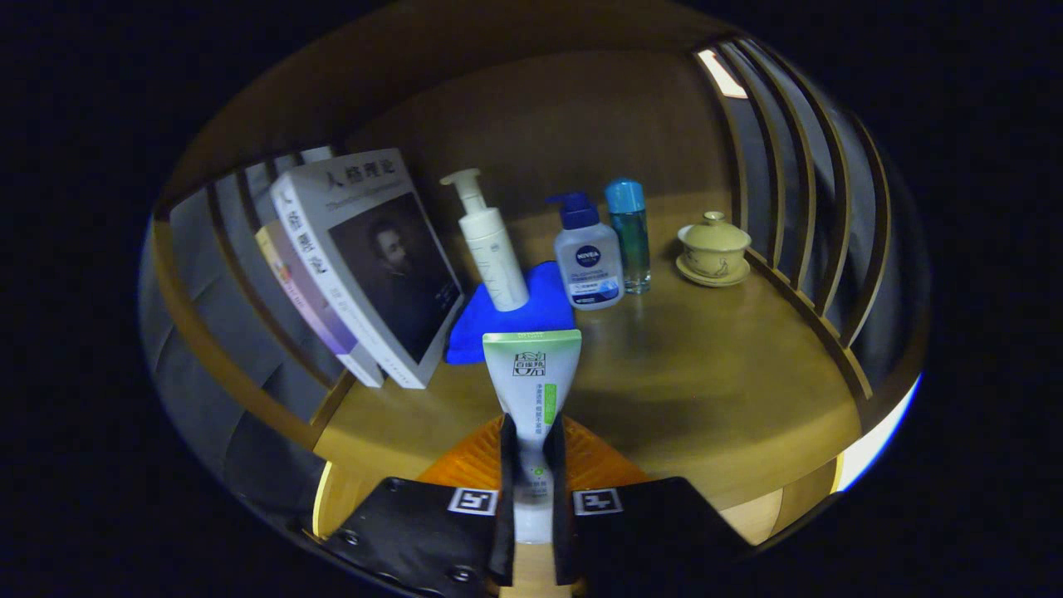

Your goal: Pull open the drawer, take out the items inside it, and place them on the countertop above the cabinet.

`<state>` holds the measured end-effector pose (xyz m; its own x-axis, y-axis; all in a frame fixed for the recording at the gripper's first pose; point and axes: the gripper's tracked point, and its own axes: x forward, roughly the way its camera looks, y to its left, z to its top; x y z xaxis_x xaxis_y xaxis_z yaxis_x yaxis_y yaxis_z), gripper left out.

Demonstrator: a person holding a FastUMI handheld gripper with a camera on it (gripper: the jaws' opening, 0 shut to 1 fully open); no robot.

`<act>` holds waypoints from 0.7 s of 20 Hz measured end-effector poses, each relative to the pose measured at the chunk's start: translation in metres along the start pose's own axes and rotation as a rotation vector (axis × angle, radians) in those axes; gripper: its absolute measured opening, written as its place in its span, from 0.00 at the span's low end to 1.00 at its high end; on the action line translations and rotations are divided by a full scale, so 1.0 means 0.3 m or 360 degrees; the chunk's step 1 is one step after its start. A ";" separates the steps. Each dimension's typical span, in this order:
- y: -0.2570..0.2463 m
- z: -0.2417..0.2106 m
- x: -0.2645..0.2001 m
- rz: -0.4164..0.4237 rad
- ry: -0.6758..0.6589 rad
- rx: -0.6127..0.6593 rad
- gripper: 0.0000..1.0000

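One tube (531, 382) pinched between the jaws (531, 465) — three bottles, two books beyond.

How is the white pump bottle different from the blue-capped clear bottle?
The white pump bottle is opaque with a pump on top; the blue-capped bottle is see-through with a plain cap. The white one stands on a blue cloth, the other on bare countertop. Both stand upright beyond the gripper, which clamps a tube.
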<state>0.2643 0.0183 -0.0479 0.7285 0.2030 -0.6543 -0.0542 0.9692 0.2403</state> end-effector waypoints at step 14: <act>0.013 0.009 -0.031 -0.0102 -0.0127 -0.0178 0.90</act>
<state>0.2593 0.0199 -0.0388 0.7848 0.1326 -0.6054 -0.0780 0.9902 0.1157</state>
